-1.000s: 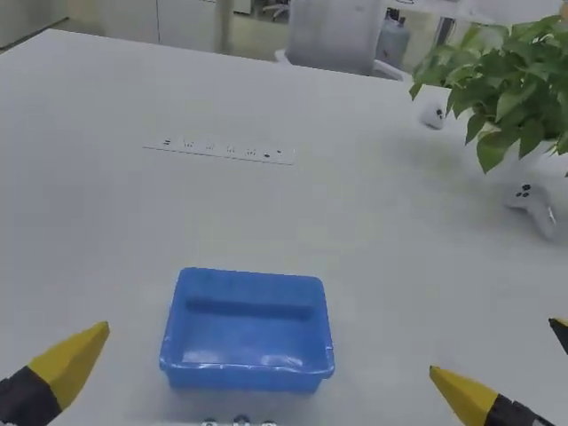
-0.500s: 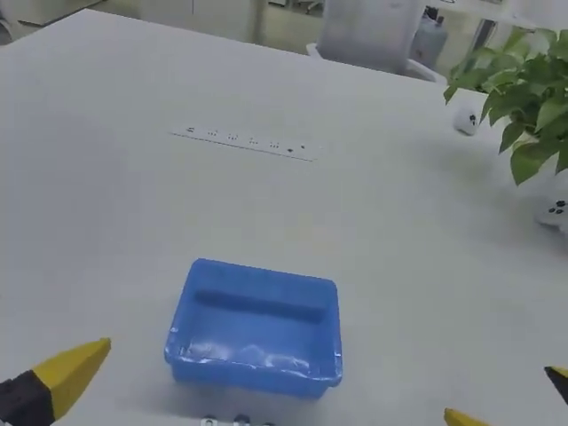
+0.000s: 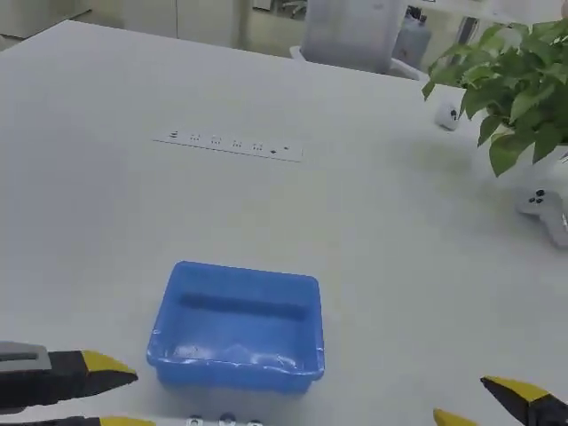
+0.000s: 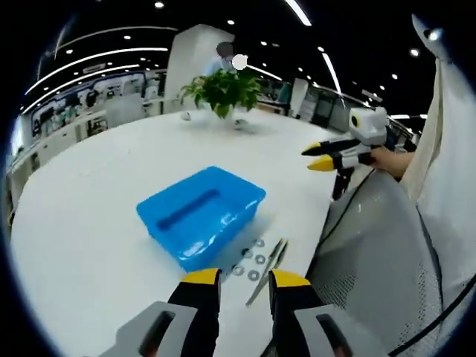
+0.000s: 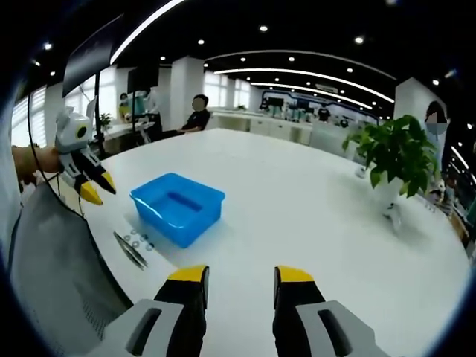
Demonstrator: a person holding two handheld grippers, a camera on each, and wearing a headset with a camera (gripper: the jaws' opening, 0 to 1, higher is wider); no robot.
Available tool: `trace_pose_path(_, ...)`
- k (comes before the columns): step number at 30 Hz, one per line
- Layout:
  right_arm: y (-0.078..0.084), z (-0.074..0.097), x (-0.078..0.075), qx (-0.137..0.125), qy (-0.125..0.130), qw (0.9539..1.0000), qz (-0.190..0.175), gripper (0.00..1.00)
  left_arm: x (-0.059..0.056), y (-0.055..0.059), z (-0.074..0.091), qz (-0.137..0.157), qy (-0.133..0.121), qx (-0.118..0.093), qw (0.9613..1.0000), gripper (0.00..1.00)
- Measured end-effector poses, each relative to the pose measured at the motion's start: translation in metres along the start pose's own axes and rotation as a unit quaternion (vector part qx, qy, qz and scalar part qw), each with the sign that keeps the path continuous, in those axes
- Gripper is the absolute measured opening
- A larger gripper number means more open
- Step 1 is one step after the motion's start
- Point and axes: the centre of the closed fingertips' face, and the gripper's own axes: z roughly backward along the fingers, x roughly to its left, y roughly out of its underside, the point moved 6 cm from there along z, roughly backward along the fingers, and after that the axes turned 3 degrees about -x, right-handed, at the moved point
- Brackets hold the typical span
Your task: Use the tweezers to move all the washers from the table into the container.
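The blue container (image 3: 235,324) stands near the table's front edge, and I see nothing in it. Several small washers (image 4: 253,260) lie between it and the edge, beside the metal tweezers (image 4: 268,260). In the right gripper view the washers (image 5: 137,239) and tweezers (image 5: 130,249) sit left of the container (image 5: 178,204). My left gripper (image 3: 124,395) hovers open at the container's front left, its jaws (image 4: 245,279) holding nothing. At the front right my right gripper (image 3: 461,399) is open and empty too, well off the container.
A potted plant (image 3: 515,62) and a white controller (image 3: 541,204) stand at the far right. A white power strip (image 3: 229,145) lies across the middle of the table. A grey chair (image 3: 355,31) stands behind the far edge.
The left gripper has turned in the hand and reached further in, so both its jaws now show. The right gripper sits lower in the picture. The camera shifted; container and washers stayed put.
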Motion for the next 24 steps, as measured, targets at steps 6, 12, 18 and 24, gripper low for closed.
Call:
trace_pose_path(6,0.001,0.000,0.001,0.004,-0.008,0.9999,0.005,0.23,-0.008,0.016,-0.023,-0.070,0.036,0.085,0.9932,0.12)
trace_pose_path(12,0.003,-0.002,0.005,0.017,-0.024,0.9994,0.016,0.19,-0.005,0.024,-0.033,-0.122,0.031,0.123,0.9843,0.05)
trace_pose_path(18,0.004,-0.003,0.009,0.023,-0.033,0.9988,0.028,0.16,-0.006,0.029,-0.040,-0.191,0.040,0.167,0.9665,0.00)
trace_pose_path(24,0.004,-0.002,0.008,0.021,-0.034,0.9990,0.022,0.16,-0.008,0.028,-0.044,-0.225,0.040,0.182,0.9563,0.00)
